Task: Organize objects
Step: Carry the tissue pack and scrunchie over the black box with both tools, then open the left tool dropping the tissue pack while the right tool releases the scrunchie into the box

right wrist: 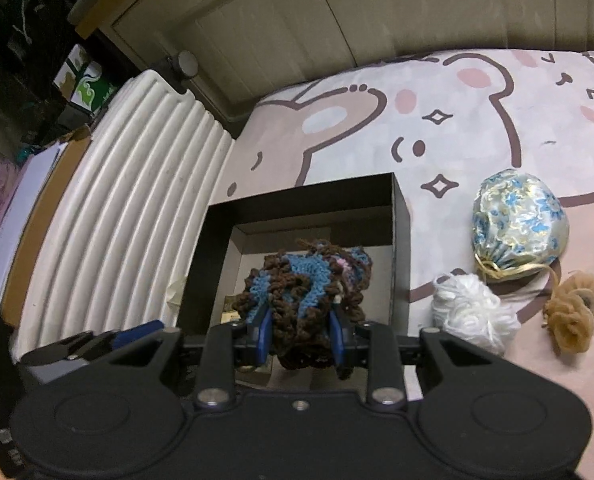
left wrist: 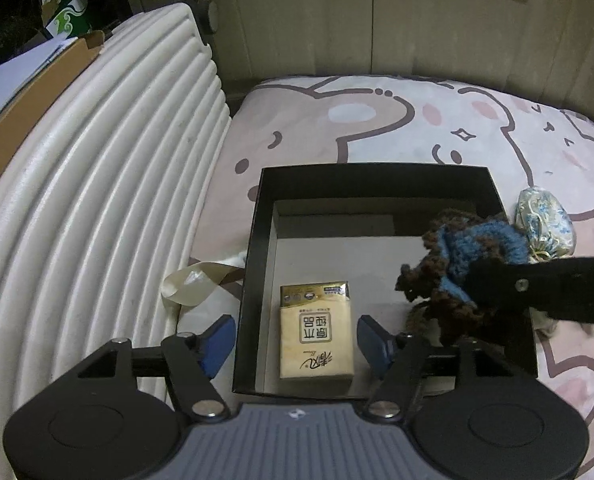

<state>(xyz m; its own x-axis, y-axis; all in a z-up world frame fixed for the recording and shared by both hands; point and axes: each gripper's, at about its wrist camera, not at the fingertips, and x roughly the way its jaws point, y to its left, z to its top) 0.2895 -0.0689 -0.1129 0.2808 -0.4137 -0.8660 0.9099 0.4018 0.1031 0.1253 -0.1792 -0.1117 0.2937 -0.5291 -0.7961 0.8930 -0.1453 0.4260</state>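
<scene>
Tongs, left (left wrist: 295, 334): released, blue pads spread wide to either side of a tissue pack (left wrist: 316, 334), clear of its sides; nothing gripped. Positioned over the near end of the black box (left wrist: 257, 240), pointing steeply down.

Tongs, right (right wrist: 300, 332): clenched on a crocheted brown-and-blue piece (right wrist: 305, 284), blue pads pressed into the yarn from both sides. Piece hangs over the open box (right wrist: 401, 240), above its floor; contact with the floor cannot be told. In the left wrist view the same piece (left wrist: 453, 264) enters from 3 o'clock, carried by the dark arm of the right tongs (left wrist: 473, 280), over the box's right wall.

Black box: open-topped, square, pale inner floor, set on a bed (left wrist: 417, 128) with a pink cartoon-animal sheet.

Tissue pack: tan and gold, printed characters, lying flat on the box floor at the 6 o'clock end, toward the left wall.

Brocade pouch (right wrist: 517, 224): blue-and-gold floral, drawstring, on the sheet outside the box, at 3 o'clock from it.

White yarn bundle (right wrist: 473, 312): on the sheet, just beside the box's right wall, at 7 o'clock from the pouch.

Tan fluffy item (right wrist: 573, 316): at 3 o'clock from the white bundle, near the pouch's cord.

Ribbed white headboard (left wrist: 97, 200): along the box's 9 o'clock side.

Cream ribbon loop (left wrist: 193, 280): between headboard and box.
</scene>
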